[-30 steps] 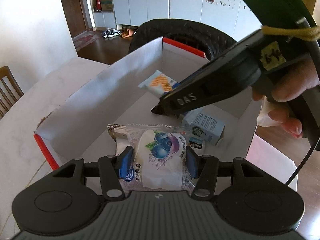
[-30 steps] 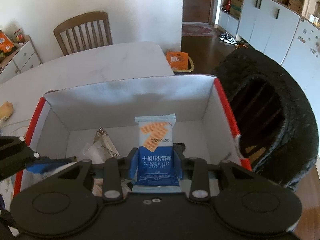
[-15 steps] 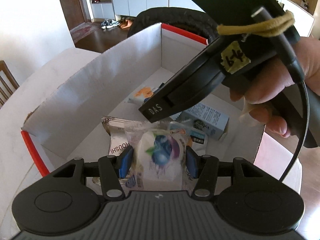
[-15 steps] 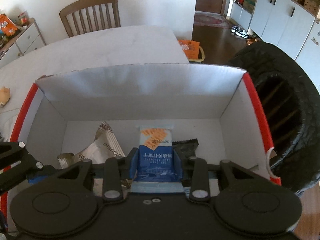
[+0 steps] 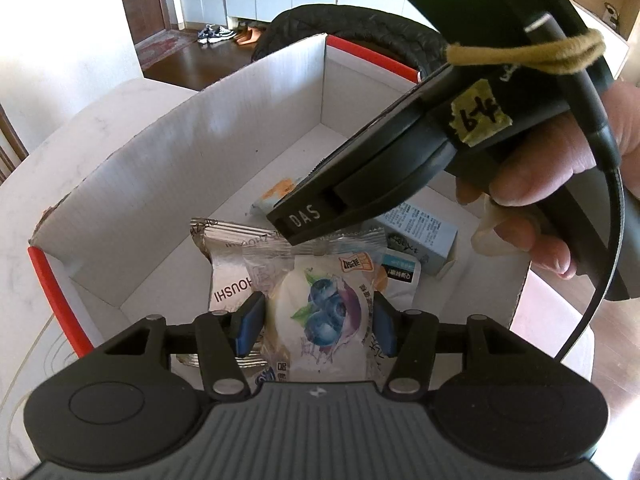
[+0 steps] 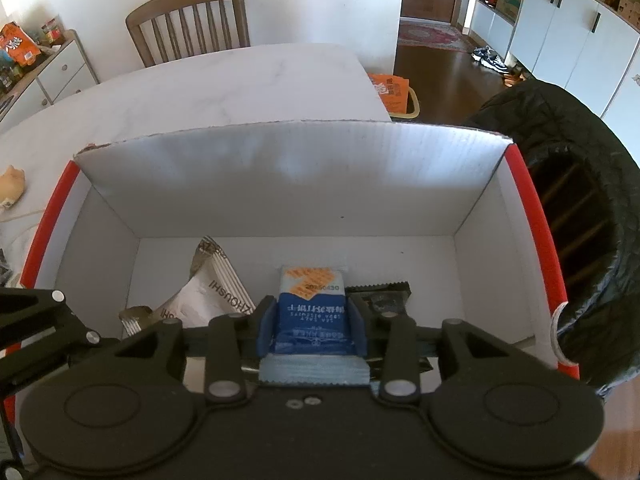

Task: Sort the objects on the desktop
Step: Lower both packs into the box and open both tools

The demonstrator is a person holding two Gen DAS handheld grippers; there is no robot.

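Observation:
A white cardboard box with red edges stands on the marble table. My left gripper hangs over its near end, shut on a clear blueberry pastry packet, and its jaws are starting to open. Under it lie a white HOUSHI packet and a pale blue carton. In the right wrist view my right gripper reaches down into the box. Its jaws are opening, with the blue-and-orange biscuit packet still between them, lying near the floor beside a dark packet.
A hand holds the right gripper's handle just above the box. A black padded round seat presses against the box's right side. A wooden chair stands beyond the table. A small beige item lies at the table's left.
Both grippers have sunk lower into the box. The biscuit packet has tipped flatter toward the floor as the right jaws eased apart. The blueberry packet stays between the left jaws.

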